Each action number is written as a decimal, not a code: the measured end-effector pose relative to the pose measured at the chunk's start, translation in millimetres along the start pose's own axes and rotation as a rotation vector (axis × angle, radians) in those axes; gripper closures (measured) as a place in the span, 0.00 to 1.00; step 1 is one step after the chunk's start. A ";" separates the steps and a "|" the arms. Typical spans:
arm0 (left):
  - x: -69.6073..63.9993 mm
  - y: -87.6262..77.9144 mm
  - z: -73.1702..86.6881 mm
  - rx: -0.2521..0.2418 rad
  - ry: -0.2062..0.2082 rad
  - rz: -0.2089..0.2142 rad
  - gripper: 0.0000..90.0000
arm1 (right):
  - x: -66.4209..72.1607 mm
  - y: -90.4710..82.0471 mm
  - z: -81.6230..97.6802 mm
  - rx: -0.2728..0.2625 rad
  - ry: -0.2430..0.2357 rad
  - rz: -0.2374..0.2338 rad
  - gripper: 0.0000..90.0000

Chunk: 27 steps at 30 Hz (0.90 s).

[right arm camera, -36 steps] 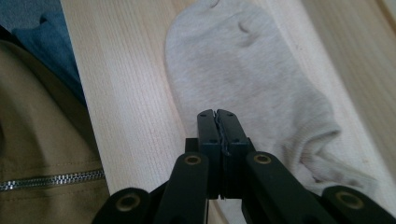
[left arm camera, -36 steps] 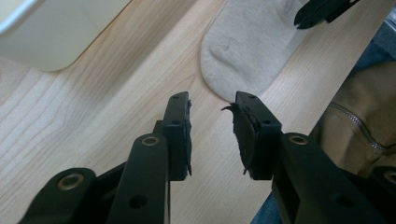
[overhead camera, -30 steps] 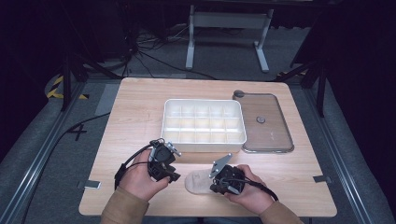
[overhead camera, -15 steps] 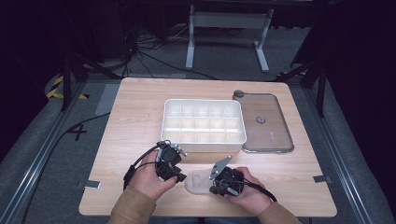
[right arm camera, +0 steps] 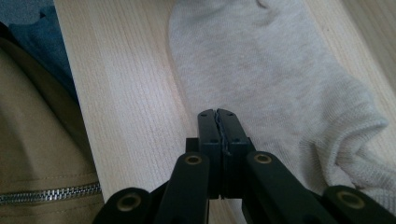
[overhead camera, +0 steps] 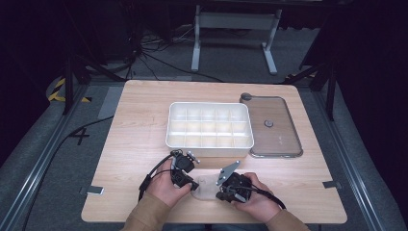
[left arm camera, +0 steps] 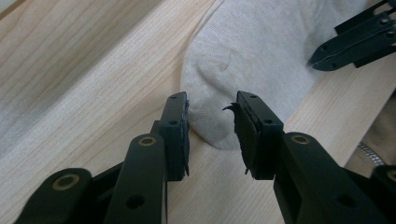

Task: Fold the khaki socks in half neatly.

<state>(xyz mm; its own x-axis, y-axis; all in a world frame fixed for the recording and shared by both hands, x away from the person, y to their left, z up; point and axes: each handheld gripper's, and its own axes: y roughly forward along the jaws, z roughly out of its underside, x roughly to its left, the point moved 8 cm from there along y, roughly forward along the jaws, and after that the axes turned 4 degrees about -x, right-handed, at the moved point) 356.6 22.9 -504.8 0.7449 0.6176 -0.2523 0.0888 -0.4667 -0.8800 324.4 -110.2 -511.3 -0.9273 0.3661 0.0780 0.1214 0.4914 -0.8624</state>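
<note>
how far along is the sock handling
Early. Done: the right gripper is shut, its tips on the pale sock lying flat at the table's near edge. In hand: the left gripper has just been opening, its fingers straddling the sock's rounded end, not yet pressing. Left: gripping and moving it.

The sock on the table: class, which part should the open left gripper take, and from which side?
Grip the rounded end of the sock, probably its toe, coming in low along the table. That end bulges between the left gripper jaws, while the rest lies flat with nothing raised to grip.
</note>
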 end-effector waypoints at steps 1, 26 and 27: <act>-0.2 1.1 0.7 0.009 -0.001 -0.012 0.73 | 0.1 0.0 0.0 0.000 0.001 0.000 1.00; -13.3 0.9 0.2 0.036 0.043 -0.026 0.93 | 0.8 0.0 0.4 0.000 -0.001 -0.001 1.00; -13.8 -1.2 -0.2 0.034 0.045 -0.029 0.94 | 1.5 0.0 0.3 -0.002 -0.004 -0.010 1.00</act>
<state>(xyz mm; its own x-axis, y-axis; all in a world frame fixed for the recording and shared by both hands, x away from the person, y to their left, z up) 346.4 14.8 -500.2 0.7715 0.6010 -0.2089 0.0887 -0.4267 -0.9000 322.9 -109.9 -511.4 -0.9300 0.3578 0.0841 0.1131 0.4961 -0.8608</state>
